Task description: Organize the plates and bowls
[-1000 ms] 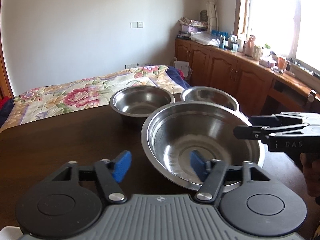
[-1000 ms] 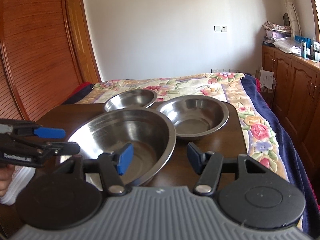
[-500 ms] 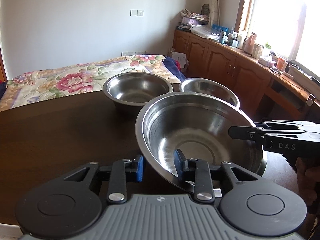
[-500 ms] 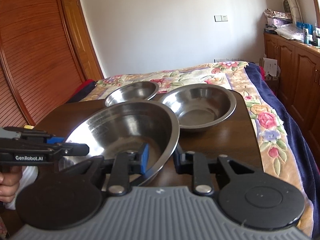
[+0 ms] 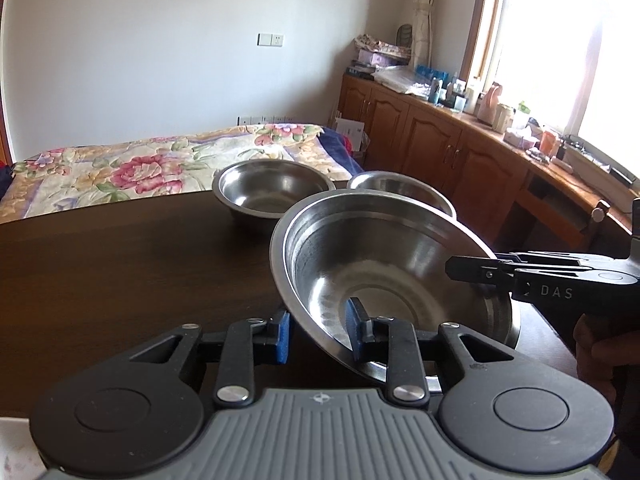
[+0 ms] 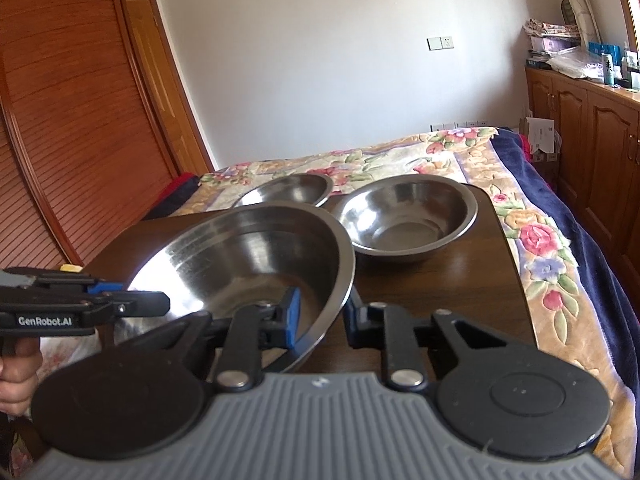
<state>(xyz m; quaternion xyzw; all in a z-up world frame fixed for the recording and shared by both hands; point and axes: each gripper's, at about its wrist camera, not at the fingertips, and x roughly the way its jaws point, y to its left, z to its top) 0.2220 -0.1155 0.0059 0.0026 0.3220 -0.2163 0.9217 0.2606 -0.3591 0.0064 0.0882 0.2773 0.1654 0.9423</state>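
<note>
the large steel bowl (image 5: 396, 280) is clamped on two opposite sides of its rim, nearest the near edge of the dark wooden table (image 5: 120, 264). in the left wrist view the left gripper (image 5: 320, 330) is closed on the bowl's near-left wall, one blue pad (image 5: 283, 336) outside and the other inside. in the right wrist view the right gripper (image 6: 320, 320) is closed on the opposite side of the rim, with a blue pad (image 6: 294, 316) pressed inside the bowl (image 6: 248, 264) and the other finger outside. the bowl is seen tilted; whether its base touches the table cannot be told. each gripper is also seen side-on from the other camera, held by a hand (image 6: 18, 372) at the frame edge.

farther along, two smaller steel bowls are set side by side near the far edge of the table. the one toward the far right corner (image 6: 406, 216) is wider and shallow, and is partly hidden behind the large bowl's rim in the left wrist view. the other bowl (image 5: 274, 190) is placed just beside it, to its left; contact between them cannot be told.

beyond the table a bed with a flowered cover (image 5: 140, 164) is seen, with wooden cabinets (image 5: 440, 148) along the window wall and a wooden slatted door (image 6: 72, 120) on the other side.
</note>
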